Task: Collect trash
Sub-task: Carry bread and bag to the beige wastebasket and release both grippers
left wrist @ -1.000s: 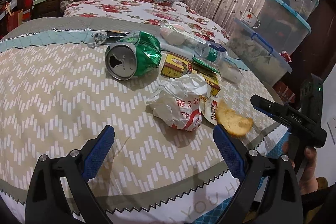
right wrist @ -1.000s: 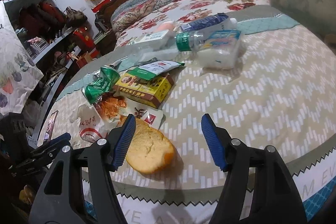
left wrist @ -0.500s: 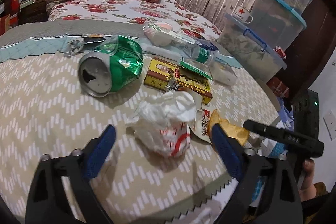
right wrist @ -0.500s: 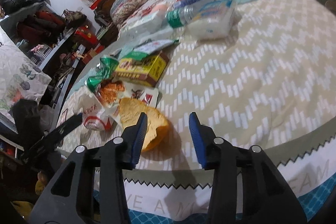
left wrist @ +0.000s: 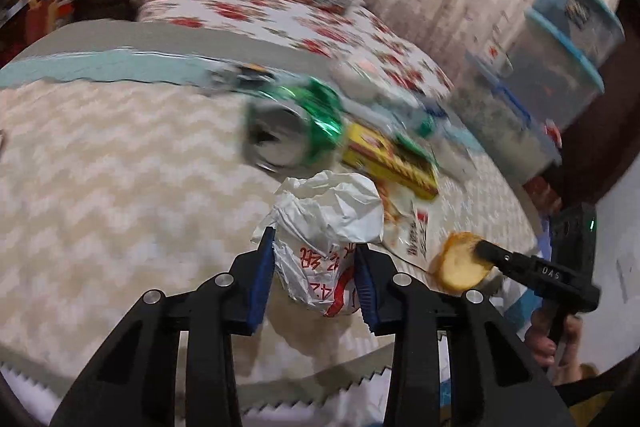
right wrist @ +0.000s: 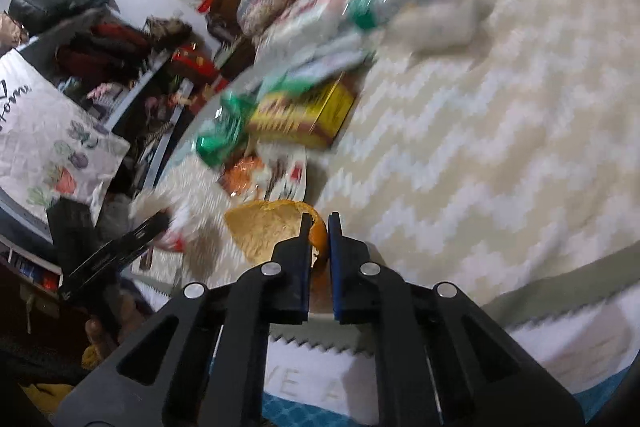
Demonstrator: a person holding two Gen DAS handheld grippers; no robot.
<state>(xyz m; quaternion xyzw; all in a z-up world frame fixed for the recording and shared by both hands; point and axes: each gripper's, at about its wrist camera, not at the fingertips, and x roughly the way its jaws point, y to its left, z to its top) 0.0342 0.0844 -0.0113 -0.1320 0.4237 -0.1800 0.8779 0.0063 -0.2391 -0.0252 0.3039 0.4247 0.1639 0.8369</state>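
My left gripper [left wrist: 314,247] is shut on a crumpled white paper wrapper with red print [left wrist: 328,223], squeezed between the blue pads. My right gripper [right wrist: 319,223] is shut on the edge of a piece of bread [right wrist: 268,231]; it also shows in the left wrist view [left wrist: 460,263] with the right gripper's finger on it. Other trash lies on the round table with a zigzag cloth [left wrist: 120,187]: a crushed green can [left wrist: 296,131], a yellow box [left wrist: 392,163], a snack packet [left wrist: 408,227] and a plastic bottle [right wrist: 384,7].
A bed with a floral cover [left wrist: 280,11] lies behind the table. Stacked plastic storage boxes [left wrist: 560,67] stand at the right. Shelves with clutter [right wrist: 120,67] are on the left in the right wrist view. The table edge [right wrist: 560,291] is close.
Both grippers moved forward and closed. The left closed on the white wrapper, the right on the bread's edge. Both views are now blurred by motion.
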